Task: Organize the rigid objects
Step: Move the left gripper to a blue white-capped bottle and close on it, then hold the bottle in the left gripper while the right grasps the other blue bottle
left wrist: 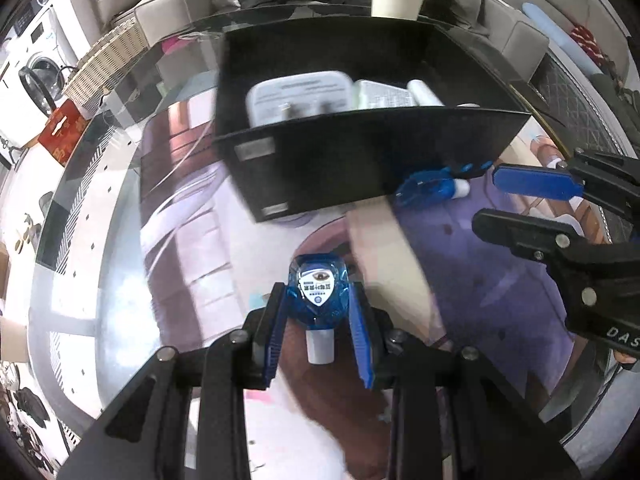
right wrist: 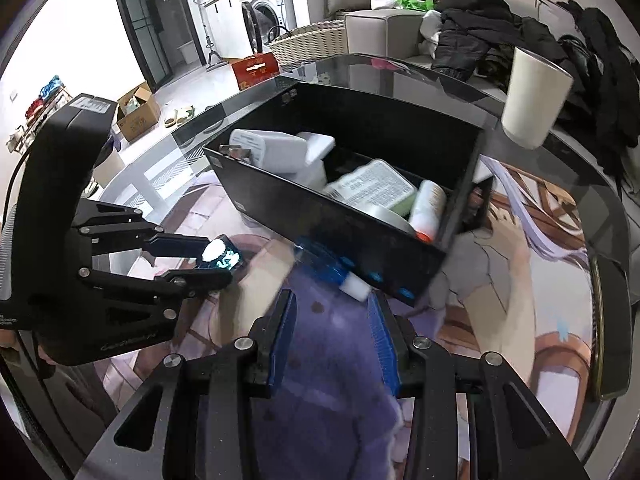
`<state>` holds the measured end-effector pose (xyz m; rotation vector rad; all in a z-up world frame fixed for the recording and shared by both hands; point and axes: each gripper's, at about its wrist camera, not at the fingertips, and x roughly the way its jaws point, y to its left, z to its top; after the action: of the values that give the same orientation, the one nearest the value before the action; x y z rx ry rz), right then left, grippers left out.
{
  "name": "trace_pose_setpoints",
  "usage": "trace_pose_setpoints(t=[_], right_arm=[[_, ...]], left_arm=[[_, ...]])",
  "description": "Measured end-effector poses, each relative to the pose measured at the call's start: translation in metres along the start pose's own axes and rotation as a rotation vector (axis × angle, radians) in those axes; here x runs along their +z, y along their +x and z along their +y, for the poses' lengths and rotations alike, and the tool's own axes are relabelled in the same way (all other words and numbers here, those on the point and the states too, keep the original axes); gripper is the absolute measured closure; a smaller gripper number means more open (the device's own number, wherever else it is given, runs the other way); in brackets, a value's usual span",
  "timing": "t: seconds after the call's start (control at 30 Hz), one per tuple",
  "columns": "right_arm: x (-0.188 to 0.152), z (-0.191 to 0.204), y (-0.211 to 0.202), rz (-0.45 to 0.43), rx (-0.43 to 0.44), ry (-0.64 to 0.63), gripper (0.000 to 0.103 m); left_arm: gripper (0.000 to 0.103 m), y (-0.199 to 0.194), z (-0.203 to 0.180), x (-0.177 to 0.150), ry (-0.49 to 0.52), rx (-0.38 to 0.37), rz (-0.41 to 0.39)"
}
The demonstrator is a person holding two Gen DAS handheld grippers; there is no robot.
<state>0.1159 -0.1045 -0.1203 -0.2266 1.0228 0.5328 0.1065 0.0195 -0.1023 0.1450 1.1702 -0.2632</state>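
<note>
My left gripper (left wrist: 318, 300) is shut on a small blue bottle (left wrist: 318, 294) with a white label and grey cap, held above the printed mat; it also shows in the right wrist view (right wrist: 220, 258). A second blue bottle (left wrist: 432, 188) with a white cap lies on the mat against the front wall of the black box (left wrist: 360, 160). My right gripper (right wrist: 330, 312) is open and empty just in front of that bottle (right wrist: 334, 270). The box (right wrist: 320, 216) holds a white charger (right wrist: 264, 148), a white labelled case (right wrist: 376, 188) and a white tube (right wrist: 428, 208).
A cream cup (right wrist: 534, 98) stands on the glass table behind the box. The printed mat (right wrist: 500, 280) covers the table's near part. A sofa with dark clothes (right wrist: 472, 36) and a wicker basket (right wrist: 308, 44) lie beyond the table edge.
</note>
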Motion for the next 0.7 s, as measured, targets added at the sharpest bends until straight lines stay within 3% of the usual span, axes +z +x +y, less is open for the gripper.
trace_pose_setpoints(t=[0.5,0.63,0.7], right_arm=[[0.025,0.029,0.033,0.027,-0.022,-0.04,0.065],[0.024,0.031,0.029,0.055,0.07,-0.02,0.065],[0.025,0.034,0.027,0.043,0.06,-0.019,0.065]], left_arm=[[0.074,-0.007,0.033,-0.014,-0.038,-0.01,-0.004],[0.074,-0.006,0.039,-0.012,-0.05,0.0,-0.004],[0.074,-0.007,0.041,-0.013,-0.056,0.002,-0.004]])
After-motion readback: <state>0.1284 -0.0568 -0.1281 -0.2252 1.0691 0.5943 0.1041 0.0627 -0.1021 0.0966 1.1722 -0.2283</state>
